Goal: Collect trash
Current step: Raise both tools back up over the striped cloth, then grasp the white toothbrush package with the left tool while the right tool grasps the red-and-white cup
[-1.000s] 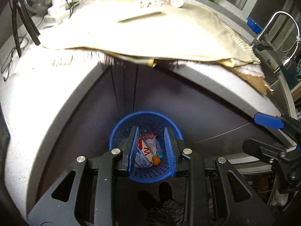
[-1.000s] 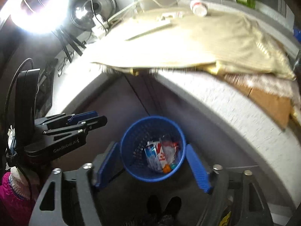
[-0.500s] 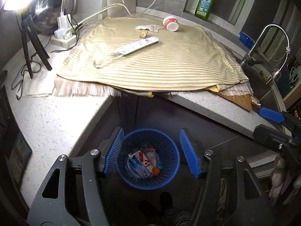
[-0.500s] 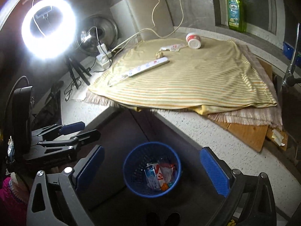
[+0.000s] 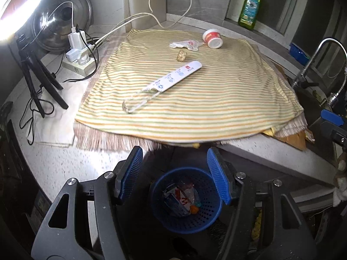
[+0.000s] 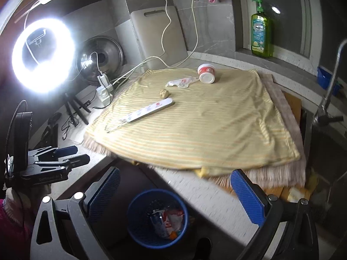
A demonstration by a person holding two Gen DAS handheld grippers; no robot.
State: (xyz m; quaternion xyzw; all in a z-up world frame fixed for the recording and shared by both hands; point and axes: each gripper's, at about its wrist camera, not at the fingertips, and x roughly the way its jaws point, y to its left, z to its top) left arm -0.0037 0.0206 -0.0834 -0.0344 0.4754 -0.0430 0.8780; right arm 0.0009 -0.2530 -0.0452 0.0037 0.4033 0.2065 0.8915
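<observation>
Below both spread fingers (image 5: 130,171) sits blue bin (image 5: 186,201).

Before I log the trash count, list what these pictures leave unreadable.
- Blue basket contents, both views: wrappers overlap; the count is unclear.
- Long white packet, both views: print too small to read.
- Small tan lump, both views: too small to identify.
- Counter front edge, right wrist view: motion-blurred.
- Sink, left wrist view: cut off by the frame edge.

Perforated blue plastic basket (image 5: 186,221), soft striped cloth (image 5: 195,99), glossy steel lid (image 5: 58,21), speckled stone counter (image 5: 65,162).
</observation>
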